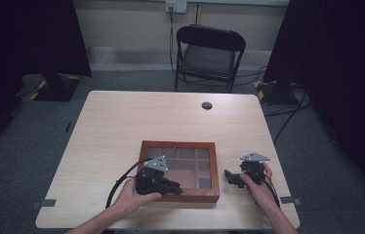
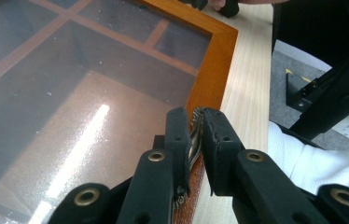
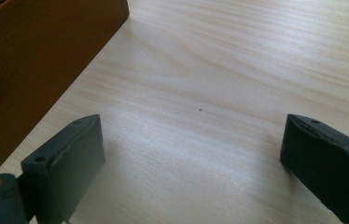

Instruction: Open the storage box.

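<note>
**Wooden display box with a glass lid**

So it's a flat orange-brown wooden box [image 1: 179,170] lying closed on the near half of the table, glass top showing divided compartments inside. There's a small metal clasp [image 2: 195,140] on its near front edge, pinched between the left gripper's [image 2: 196,135] jaws

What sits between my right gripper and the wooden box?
Nothing: bare table separates the open right gripper from the glass-lidded wooden box, as the right gripper view shows.
</note>
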Motion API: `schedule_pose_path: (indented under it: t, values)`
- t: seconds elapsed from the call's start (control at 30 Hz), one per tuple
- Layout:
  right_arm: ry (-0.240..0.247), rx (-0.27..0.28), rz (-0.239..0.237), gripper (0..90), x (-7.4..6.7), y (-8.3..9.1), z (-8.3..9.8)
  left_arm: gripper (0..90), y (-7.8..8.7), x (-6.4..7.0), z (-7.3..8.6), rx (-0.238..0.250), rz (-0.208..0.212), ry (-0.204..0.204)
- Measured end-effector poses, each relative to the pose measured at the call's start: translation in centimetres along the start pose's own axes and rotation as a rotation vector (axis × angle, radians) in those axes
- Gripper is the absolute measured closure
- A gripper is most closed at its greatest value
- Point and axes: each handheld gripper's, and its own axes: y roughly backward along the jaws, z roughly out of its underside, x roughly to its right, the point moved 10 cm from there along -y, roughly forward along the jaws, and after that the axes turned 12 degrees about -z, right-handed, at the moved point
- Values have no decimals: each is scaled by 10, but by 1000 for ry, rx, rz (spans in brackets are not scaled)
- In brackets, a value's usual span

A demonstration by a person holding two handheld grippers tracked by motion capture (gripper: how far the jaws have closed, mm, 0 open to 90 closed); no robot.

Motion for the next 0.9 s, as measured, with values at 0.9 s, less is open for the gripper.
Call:
schedule_pose_path:
  t: [0.9]
  values:
    - [1, -1, -1, 54, 0, 0, 0, 808, 12, -2, -14, 4, 15, 40]
